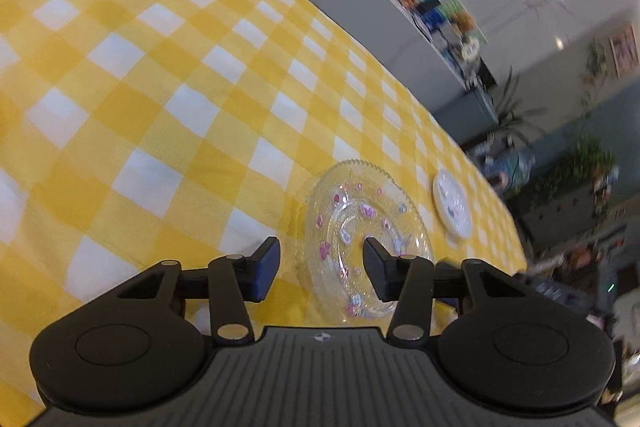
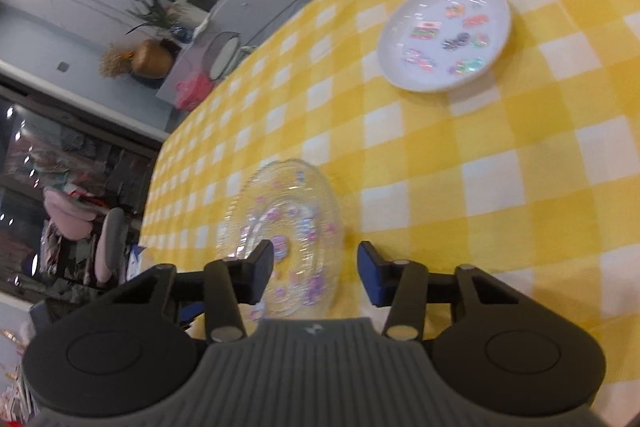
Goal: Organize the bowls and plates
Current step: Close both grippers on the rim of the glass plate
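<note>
Both the left gripper (image 1: pixel 320 259) and right gripper (image 2: pixel 316 263) hover released above the clear patterned glass plate (image 1: pixel 360 223), with the white sticker-decorated plate (image 2: pixel 444 35) farther off on the yellow checked tablecloth (image 1: pixel 160 87).

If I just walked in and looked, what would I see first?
The big yellow-and-white checked tablecloth fills both views. On it lies a clear glass plate with little pink and purple stickers, right in front of both open grippers, the left gripper and the right gripper. Farther off sits a white plate with colourful stickers, apart from the glass one.
</note>
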A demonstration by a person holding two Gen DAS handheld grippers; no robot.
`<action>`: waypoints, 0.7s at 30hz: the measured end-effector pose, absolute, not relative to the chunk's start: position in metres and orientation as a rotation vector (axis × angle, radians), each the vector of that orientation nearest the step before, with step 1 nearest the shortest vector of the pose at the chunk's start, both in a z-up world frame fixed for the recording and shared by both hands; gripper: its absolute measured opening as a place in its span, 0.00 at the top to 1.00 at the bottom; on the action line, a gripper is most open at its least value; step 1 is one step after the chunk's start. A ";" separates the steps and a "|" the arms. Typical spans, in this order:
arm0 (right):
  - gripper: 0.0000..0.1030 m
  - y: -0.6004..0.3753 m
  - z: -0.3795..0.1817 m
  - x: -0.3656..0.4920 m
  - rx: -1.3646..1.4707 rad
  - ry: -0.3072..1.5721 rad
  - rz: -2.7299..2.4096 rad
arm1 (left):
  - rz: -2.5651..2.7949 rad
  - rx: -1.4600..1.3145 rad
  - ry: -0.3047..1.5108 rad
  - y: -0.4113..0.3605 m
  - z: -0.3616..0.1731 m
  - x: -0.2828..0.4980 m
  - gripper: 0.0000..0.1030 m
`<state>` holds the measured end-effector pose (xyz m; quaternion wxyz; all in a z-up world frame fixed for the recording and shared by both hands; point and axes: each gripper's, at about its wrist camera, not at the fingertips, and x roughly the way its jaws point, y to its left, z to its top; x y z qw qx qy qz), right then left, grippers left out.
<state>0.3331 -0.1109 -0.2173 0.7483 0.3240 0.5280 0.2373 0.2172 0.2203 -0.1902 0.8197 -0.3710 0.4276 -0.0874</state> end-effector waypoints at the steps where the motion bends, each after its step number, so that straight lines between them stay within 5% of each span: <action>1: 0.78 -0.113 -0.221 0.334 0.730 1.162 0.511 | -0.174 -0.807 0.904 0.221 -0.192 0.216 0.54; 8: 0.92 -0.126 -0.240 0.337 0.872 1.185 0.501 | -0.171 -0.845 0.876 0.219 -0.198 0.219 0.58; 10: 0.97 -0.122 -0.234 0.335 0.800 1.172 0.500 | -0.167 -0.815 0.870 0.216 -0.199 0.219 0.70; 16: 0.97 -0.122 -0.237 0.340 0.867 1.225 0.459 | -0.157 -0.766 0.869 0.214 -0.198 0.212 0.93; 21: 0.97 -0.114 -0.227 0.331 0.808 1.182 0.440 | -0.170 -0.808 0.862 0.217 -0.202 0.211 0.94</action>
